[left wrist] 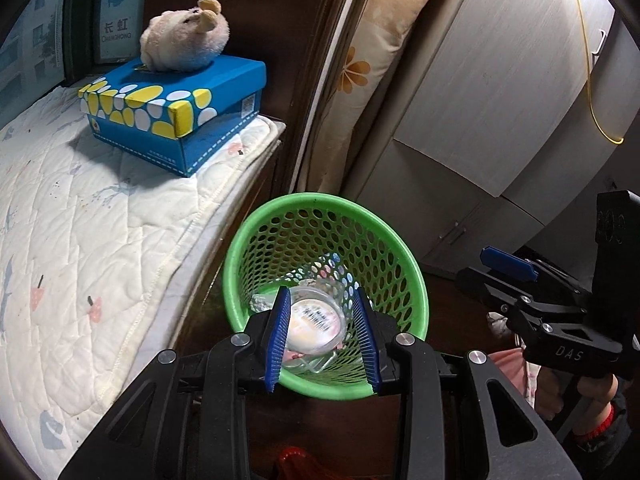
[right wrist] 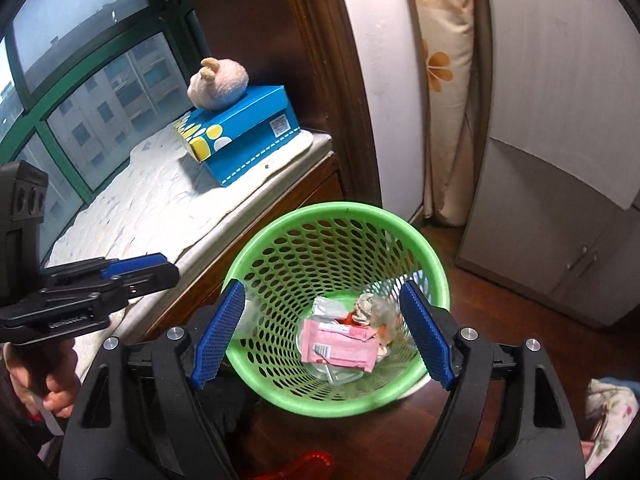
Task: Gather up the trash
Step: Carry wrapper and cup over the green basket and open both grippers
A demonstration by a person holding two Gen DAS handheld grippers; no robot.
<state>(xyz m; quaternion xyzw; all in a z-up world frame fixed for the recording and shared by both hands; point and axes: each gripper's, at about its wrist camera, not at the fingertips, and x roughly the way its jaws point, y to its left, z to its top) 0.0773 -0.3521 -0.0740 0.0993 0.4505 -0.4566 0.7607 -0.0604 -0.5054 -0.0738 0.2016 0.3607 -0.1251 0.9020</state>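
while the left gripper [left wrist: 322, 334] hangs over the near rim of the green mesh basket [left wrist: 320, 204], its two blue ribbed pads stand either side of a clear plastic cup [left wrist: 316, 322] with a white labelled lid, the cup between them and above the basket's inside; whether the pads truly press the cup's sides i cannot tell, since a thin gap seems to show on each side

the right gripper [right wrist: 322, 334] is spread wide, holding nothing, its blue pads straddling the basket [right wrist: 340, 210], one near the left wall and one near the right rim. down in the basket's bottom lie a pink wrapper [right wrist: 340, 346], a crumpled silver foil piece [right wrist: 326, 306], a scrunched pale wrapper [right wrist: 366, 306] and some clear plastic beneath them

the basket stands on a dark wood floor just beside a padded window seat [left wrist: 80, 220]. on that seat, well apart from both grippers, sits a blue box with yellow and white spots [left wrist: 176, 108], and a plush toy [left wrist: 184, 36] rests on top of it. a flowered cushion [left wrist: 360, 68] leans upright beside a pale cabinet [left wrist: 500, 92]
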